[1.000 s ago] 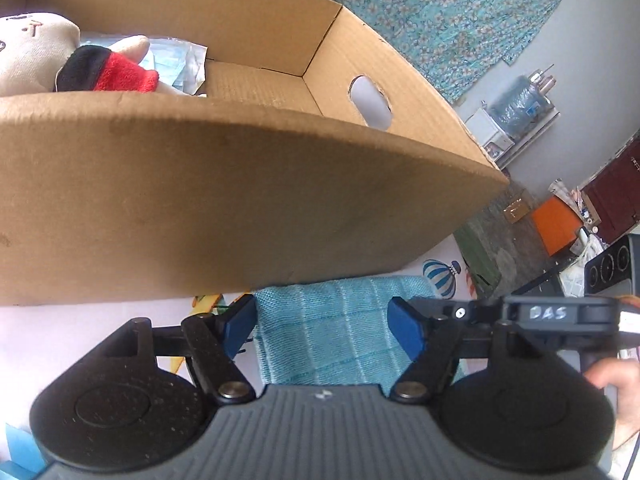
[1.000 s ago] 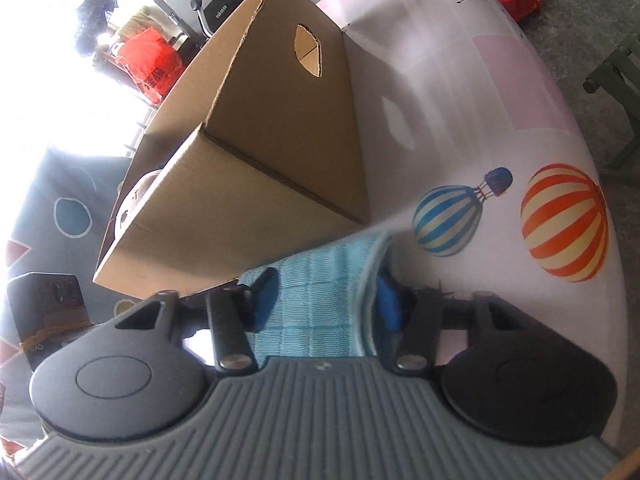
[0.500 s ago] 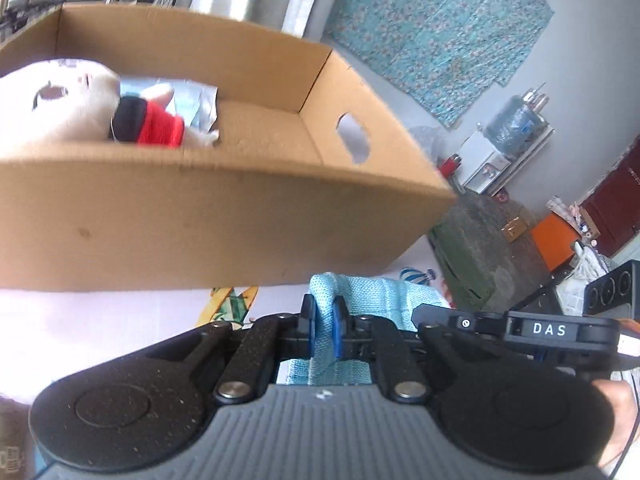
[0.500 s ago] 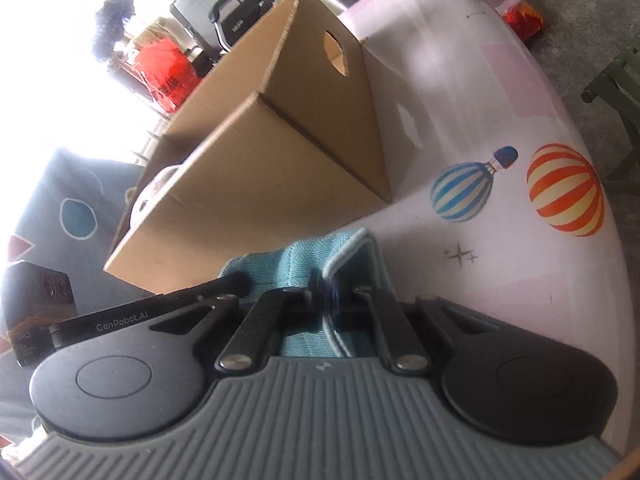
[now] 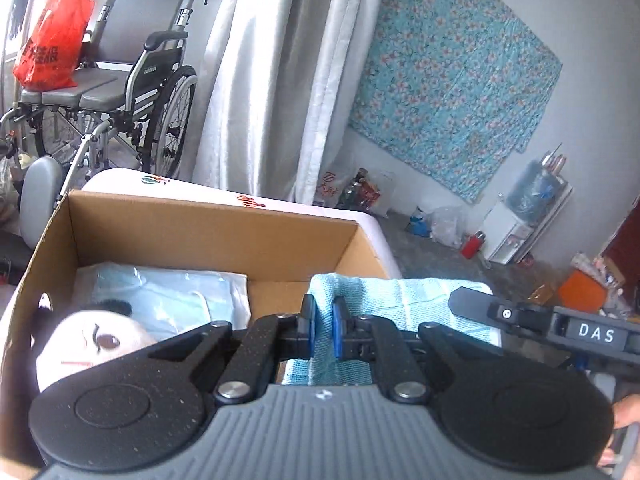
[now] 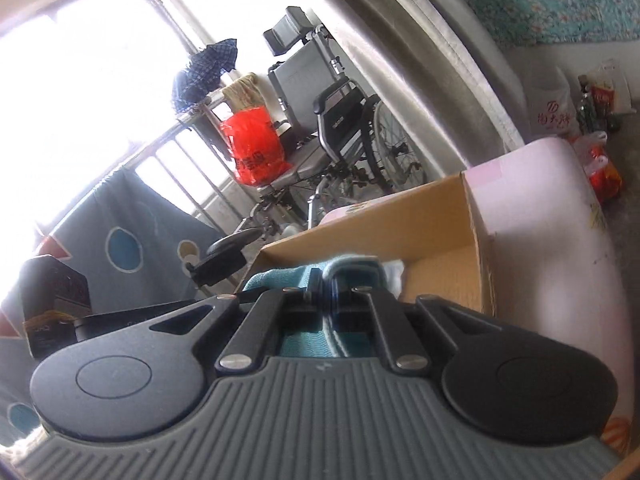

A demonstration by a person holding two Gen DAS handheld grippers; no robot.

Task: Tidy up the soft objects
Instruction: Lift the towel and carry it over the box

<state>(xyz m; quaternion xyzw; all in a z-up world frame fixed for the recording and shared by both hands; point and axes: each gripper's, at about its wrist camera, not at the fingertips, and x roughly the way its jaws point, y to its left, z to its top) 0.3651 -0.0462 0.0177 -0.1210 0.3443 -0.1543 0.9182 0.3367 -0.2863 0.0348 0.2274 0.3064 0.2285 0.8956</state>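
Both tongs are clamping the light blue knitted towel (image 5: 404,296), the left tongs (image 5: 323,330) and right tongs (image 6: 326,294) each gripping a bunched edge and holding it above the open cardboard box (image 5: 216,236) that is containing a plush toy (image 5: 96,342) and packaged cloth (image 5: 172,292).

Plush toy (image 5: 86,346) in box (image 5: 208,236), towel (image 5: 400,300) right, wheelchair (image 5: 120,80) behind

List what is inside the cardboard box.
Inside the cardboard box: a plush toy, pale blue plastic-wrapped packets and bare floor at the right end. The left gripper and its towel hide the near part.
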